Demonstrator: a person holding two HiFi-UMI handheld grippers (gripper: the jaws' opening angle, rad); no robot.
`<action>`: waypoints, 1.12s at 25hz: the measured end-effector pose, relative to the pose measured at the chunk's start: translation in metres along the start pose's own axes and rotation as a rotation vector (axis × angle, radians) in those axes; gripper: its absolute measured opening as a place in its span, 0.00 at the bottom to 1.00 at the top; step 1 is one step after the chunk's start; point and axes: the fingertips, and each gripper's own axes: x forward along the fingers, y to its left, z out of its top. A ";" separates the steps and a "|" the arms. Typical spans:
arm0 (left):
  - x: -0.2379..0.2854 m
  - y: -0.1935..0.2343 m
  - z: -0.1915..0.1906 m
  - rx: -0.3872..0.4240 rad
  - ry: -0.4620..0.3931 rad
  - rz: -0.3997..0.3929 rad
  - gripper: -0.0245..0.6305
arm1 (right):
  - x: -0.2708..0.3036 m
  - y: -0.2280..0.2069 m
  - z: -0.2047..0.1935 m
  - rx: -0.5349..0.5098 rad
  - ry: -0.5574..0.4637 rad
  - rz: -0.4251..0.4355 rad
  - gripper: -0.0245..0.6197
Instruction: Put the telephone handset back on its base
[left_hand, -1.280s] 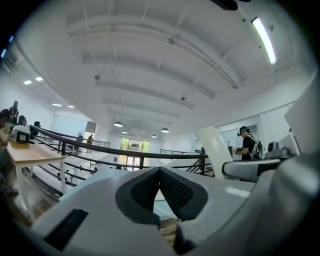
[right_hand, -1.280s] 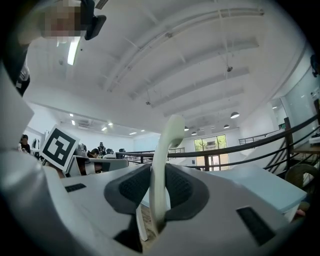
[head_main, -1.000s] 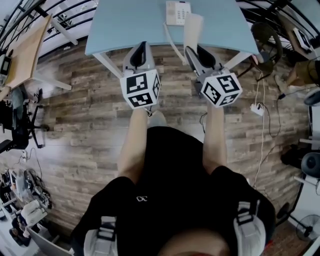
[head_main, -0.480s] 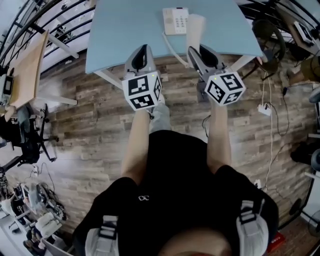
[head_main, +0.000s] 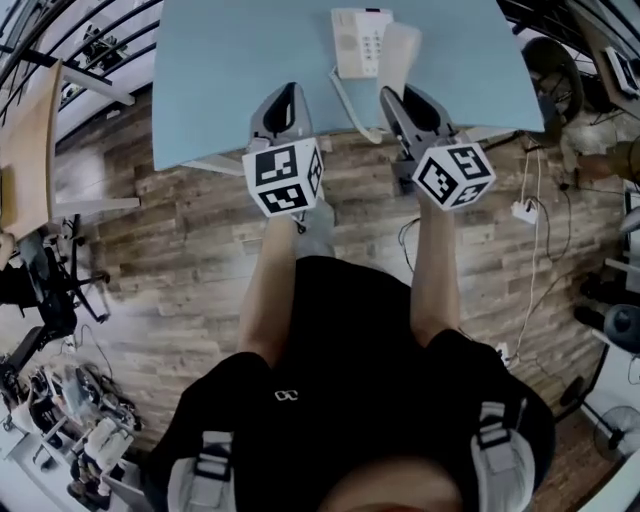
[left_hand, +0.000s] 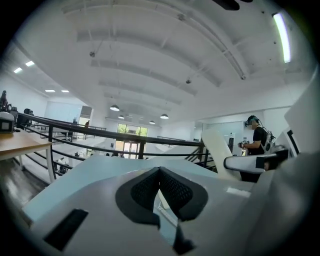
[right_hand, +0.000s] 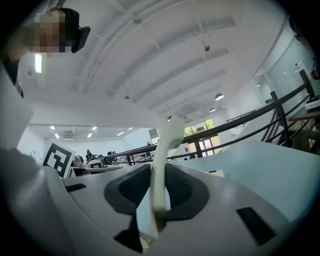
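Note:
A white telephone base with a keypad sits at the far middle of the light-blue table. Its coiled cord runs down to the table's front edge. My right gripper is shut on the white handset, which stands up from the jaws just right of the base. In the right gripper view the handset is pinched between the dark pads. My left gripper hovers over the table's front edge, left of the cord, shut with nothing in it.
A wooden desk and a black railing stand to the left. A power strip with cables lies on the wood floor at the right, beside a dark chair. A person stands in the far background.
Both grippers have moved forward from over the floor to over the table's front edge. The handset has come closer to the right side of the base.

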 end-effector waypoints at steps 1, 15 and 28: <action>0.012 0.008 -0.001 -0.009 0.008 -0.001 0.04 | 0.013 -0.006 -0.001 0.007 0.008 -0.006 0.17; 0.159 0.065 -0.012 -0.083 0.100 -0.079 0.04 | 0.138 -0.074 -0.013 0.040 0.111 -0.066 0.17; 0.197 0.067 -0.050 -0.119 0.200 -0.047 0.04 | 0.171 -0.130 -0.079 0.283 0.294 -0.054 0.17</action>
